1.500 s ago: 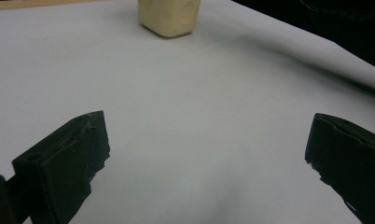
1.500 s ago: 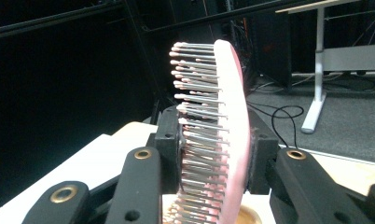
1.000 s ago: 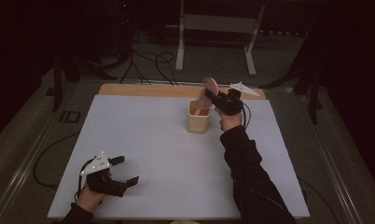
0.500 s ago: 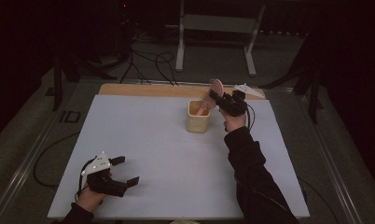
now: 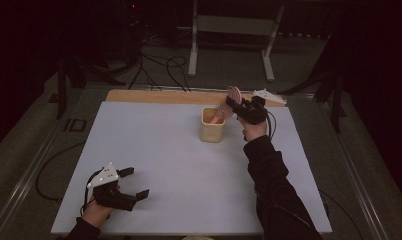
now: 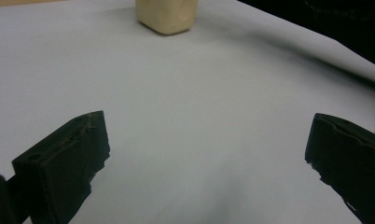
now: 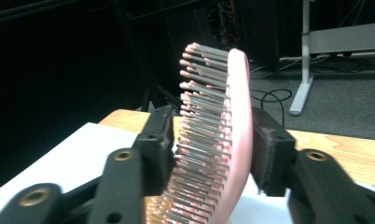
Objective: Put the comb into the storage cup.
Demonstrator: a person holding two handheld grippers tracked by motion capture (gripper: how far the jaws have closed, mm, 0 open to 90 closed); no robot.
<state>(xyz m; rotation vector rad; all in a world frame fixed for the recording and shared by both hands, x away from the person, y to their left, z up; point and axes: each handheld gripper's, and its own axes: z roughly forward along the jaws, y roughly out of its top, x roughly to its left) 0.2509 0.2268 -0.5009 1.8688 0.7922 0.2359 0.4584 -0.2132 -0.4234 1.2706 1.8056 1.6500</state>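
Apparently unlabelled pink hairbrush (image 7: 223,140), cream cup (image 5: 212,125)

A dim lab or recording studio rather than a home: a plain white table (image 5: 154,150) with a bare wooden strip (image 5: 154,96) along its far edge stands on a grey carpeted floor (image 5: 34,150), ringed by darkness. Black cables (image 5: 159,62) snake across the floor behind it, beside the white legs of a metal stand (image 5: 193,50). Metal rails (image 5: 24,172) run along the table's sides, and dark equipment racks loom at the back.
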